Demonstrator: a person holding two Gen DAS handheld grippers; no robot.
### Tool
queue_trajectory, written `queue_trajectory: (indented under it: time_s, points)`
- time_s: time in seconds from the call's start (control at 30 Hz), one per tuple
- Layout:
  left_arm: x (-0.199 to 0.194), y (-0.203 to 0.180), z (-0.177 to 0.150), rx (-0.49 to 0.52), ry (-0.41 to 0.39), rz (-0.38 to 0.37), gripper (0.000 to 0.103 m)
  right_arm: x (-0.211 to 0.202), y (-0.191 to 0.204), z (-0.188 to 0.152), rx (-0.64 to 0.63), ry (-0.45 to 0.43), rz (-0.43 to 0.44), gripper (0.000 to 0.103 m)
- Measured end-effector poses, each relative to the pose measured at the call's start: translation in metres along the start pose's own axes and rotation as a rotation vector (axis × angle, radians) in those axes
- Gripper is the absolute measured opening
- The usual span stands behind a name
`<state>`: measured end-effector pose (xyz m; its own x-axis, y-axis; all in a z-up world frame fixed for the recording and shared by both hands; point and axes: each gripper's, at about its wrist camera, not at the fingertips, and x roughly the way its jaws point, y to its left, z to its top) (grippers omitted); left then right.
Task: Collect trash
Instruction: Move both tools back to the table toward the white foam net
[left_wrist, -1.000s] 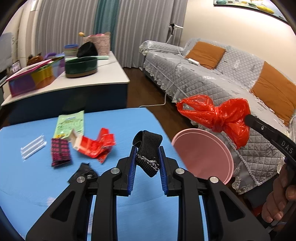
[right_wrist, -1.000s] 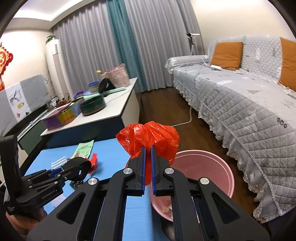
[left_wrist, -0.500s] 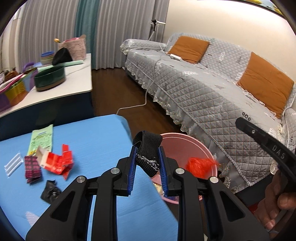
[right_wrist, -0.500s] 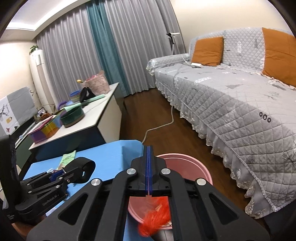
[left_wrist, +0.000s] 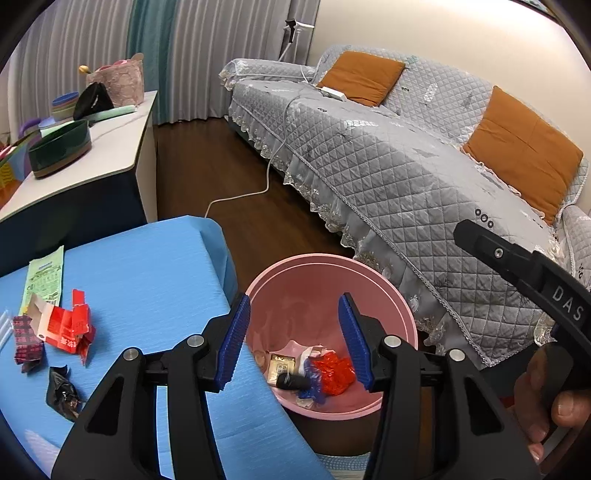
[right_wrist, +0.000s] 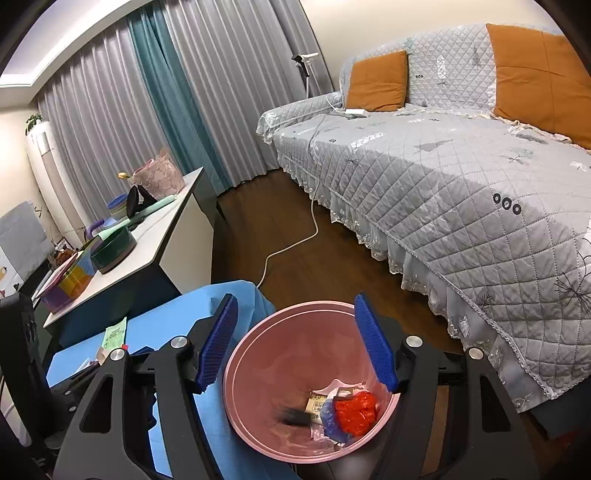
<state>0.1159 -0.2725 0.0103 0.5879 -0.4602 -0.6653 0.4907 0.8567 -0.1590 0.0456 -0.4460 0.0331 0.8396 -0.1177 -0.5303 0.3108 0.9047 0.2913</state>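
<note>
Both wrist views above pink bin (left_wrist: 402, 321)

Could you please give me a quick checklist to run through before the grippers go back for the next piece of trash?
1. Left gripper open and empty: ok.
2. Right gripper open and empty: ok.
3. Crumpled red plastic bag and black elastic band inside the round pink plastic bin: ok.
4. Trash cleared off the blue tablecloth: not ok; torn red-and-white carton, green paper packet and black wrapper lie there.
5. Room left in the bin: ok.
</note>
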Motion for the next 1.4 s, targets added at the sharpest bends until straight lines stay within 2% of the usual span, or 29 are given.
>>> queue_trajectory:
  time_s: [0.4,0.73,1.0,1.4]
  points:
    - [-0.024,0.019,-0.004,-0.022,-0.023,0.022,0.049,-0.007,0.022,-0.003,-0.040,-0.034,0.013,0.065]
    - [-0.061,0.057,-0.018,-0.074,-0.059,0.058,0.049,-0.013,0.054,-0.014,-0.091,-0.029,0.056,0.063]
    - [-0.095,0.100,-0.046,-0.132,-0.074,0.127,0.049,-0.016,0.084,-0.023,-0.125,-0.015,0.099,0.063]
    - [-0.135,0.174,-0.105,-0.306,-0.056,0.233,0.049,-0.016,0.157,-0.049,-0.221,0.042,0.215,0.062]
